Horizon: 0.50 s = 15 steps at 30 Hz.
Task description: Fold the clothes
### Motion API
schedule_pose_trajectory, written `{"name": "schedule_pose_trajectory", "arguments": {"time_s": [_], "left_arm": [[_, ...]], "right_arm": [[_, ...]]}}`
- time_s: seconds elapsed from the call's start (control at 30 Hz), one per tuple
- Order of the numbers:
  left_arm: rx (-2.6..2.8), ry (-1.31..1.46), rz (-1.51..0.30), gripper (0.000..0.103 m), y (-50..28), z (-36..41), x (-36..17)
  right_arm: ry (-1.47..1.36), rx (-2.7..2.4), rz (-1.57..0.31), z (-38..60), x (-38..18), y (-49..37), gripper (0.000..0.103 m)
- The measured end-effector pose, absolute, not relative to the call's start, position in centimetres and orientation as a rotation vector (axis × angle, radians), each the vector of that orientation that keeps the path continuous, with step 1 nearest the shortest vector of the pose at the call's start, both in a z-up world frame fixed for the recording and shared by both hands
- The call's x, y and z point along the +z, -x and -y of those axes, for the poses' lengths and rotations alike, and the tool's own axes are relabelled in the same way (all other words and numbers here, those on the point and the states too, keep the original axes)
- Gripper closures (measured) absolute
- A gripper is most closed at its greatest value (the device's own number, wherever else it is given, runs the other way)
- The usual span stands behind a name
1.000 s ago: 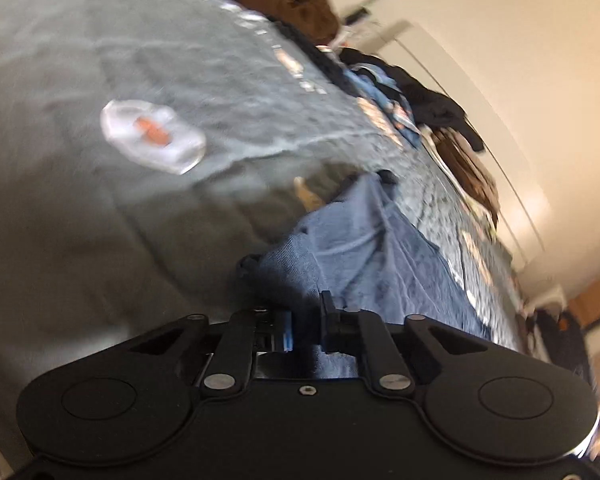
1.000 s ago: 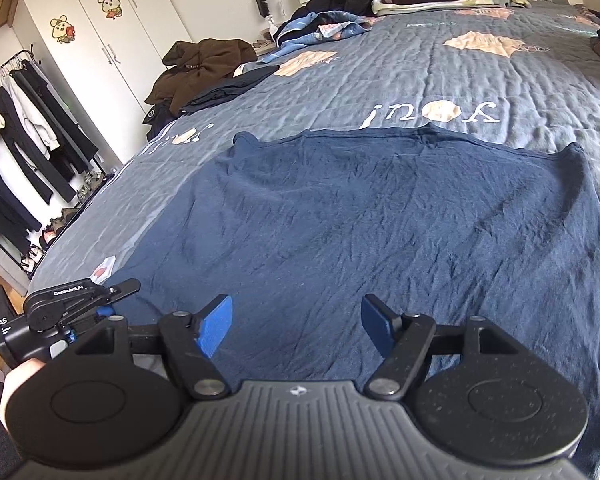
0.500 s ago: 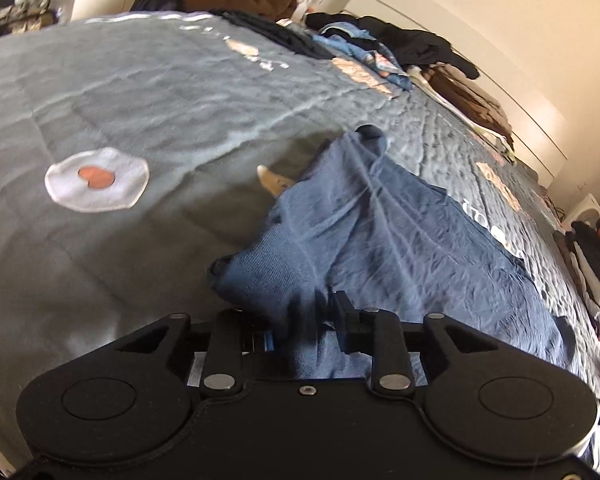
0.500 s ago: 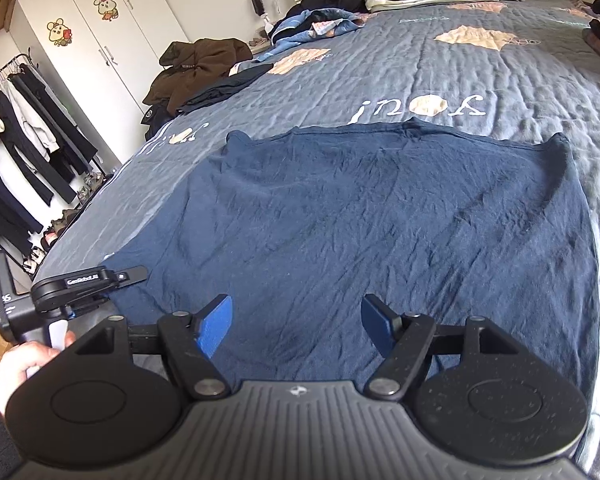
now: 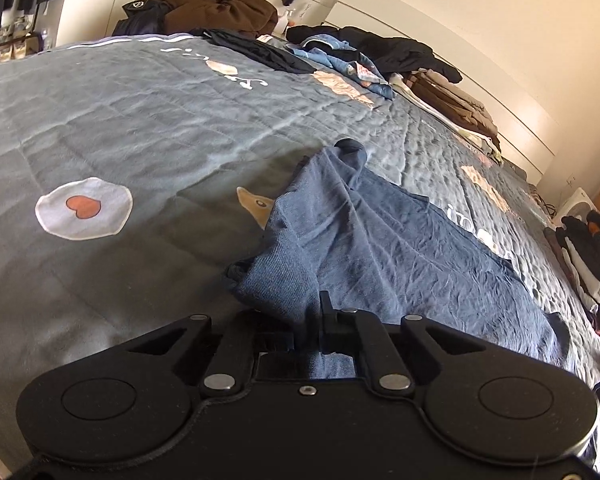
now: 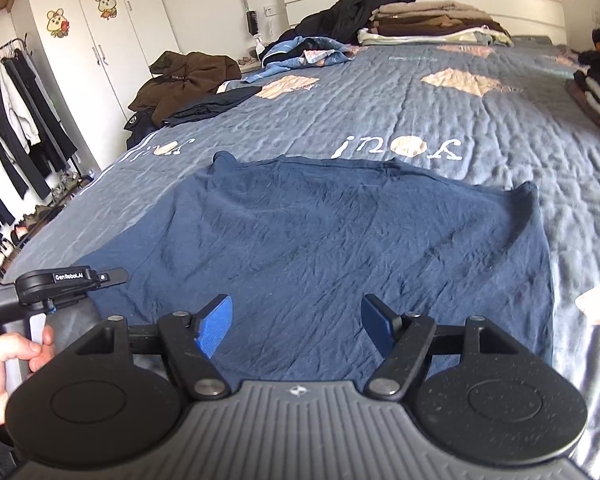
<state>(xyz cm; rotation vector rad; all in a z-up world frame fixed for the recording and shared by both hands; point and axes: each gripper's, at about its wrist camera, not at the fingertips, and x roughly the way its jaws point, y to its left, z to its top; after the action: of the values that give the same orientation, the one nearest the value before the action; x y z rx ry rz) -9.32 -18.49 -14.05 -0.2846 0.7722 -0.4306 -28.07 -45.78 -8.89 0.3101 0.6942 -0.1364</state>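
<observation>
A navy blue shirt (image 6: 320,232) lies spread flat on the grey-blue quilted bedspread (image 6: 380,100). Its near left corner (image 5: 276,280) is bunched up and raised off the bed. That corner sits between the jaws of my left gripper (image 5: 310,312), which are closing and pinch the cloth. From the right wrist view, the left gripper (image 6: 72,280) shows at the shirt's left edge, held by a hand (image 6: 8,360). My right gripper (image 6: 296,316) hovers over the shirt's near edge, open, with nothing between its blue pads (image 6: 214,326).
A brown jacket (image 6: 188,76) and dark clothes lie at the bed's far left. Folded stacks (image 6: 432,24) sit by the headboard, and another pile (image 6: 596,80) lies at the right edge. A clothes rack (image 6: 16,100) and a white wardrobe (image 6: 100,32) stand on the left.
The left gripper has risen and rolled towards level, pulling the shirt's corner up with it. Its jaws parted a little and came together again on the cloth. The right gripper stays open.
</observation>
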Motion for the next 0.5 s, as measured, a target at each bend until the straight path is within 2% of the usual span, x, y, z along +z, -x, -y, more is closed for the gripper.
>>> {"name": "schedule_pose_trajectory", "arguments": {"time_s": [0.5], "left_arm": [[-0.527, 0.181, -0.698, 0.095, 11.3, 23.0, -10.8]], "right_arm": [[-0.302, -0.138, -0.685, 46.3, -8.3, 29.1, 0.032]]}}
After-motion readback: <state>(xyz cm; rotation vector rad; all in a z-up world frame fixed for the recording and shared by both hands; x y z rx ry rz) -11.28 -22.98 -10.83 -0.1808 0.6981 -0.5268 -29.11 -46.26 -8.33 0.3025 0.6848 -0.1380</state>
